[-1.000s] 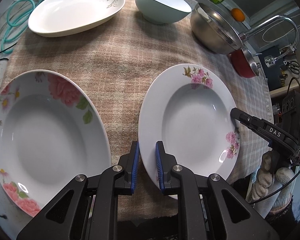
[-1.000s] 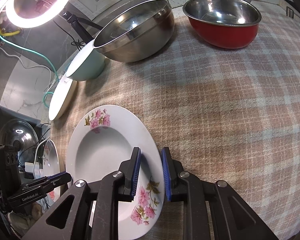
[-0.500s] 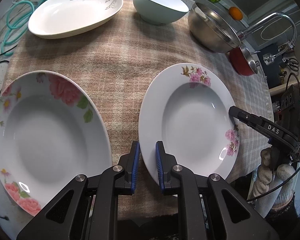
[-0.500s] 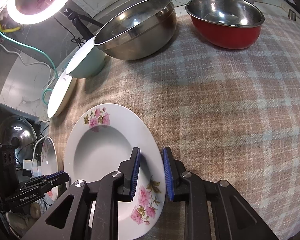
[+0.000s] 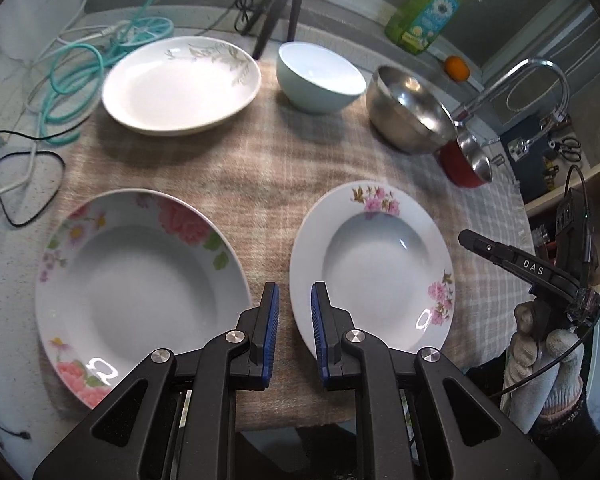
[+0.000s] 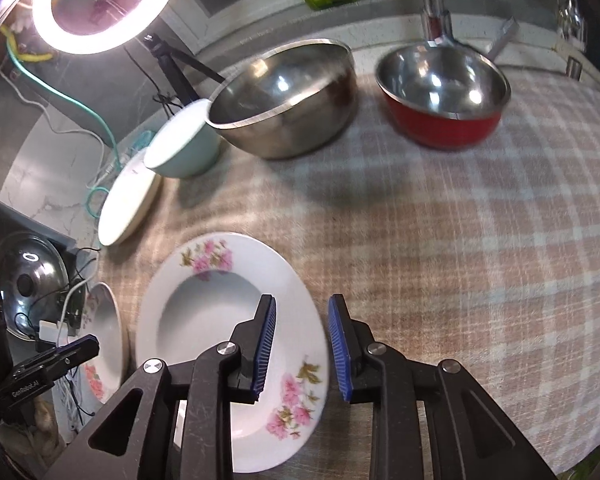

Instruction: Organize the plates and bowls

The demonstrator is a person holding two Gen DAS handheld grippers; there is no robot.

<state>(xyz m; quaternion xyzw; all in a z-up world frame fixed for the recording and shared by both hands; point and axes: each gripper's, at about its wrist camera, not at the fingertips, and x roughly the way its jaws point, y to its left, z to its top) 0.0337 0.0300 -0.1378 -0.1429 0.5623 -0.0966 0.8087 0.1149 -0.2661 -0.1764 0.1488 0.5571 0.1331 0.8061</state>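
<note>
While both claws lift, the plates shrink lower in frame.
Right claw (image 6: 302,340) has just been opening, its pads now clear of the pink-flowered plate (image 6: 204,320); left claw (image 5: 294,320) nearly together, empty.

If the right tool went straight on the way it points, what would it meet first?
Probably the rim of the small-flowered plate: the right tool has that rim between its open jaws, with checked cloth just beyond. Depth is unclear.
</note>
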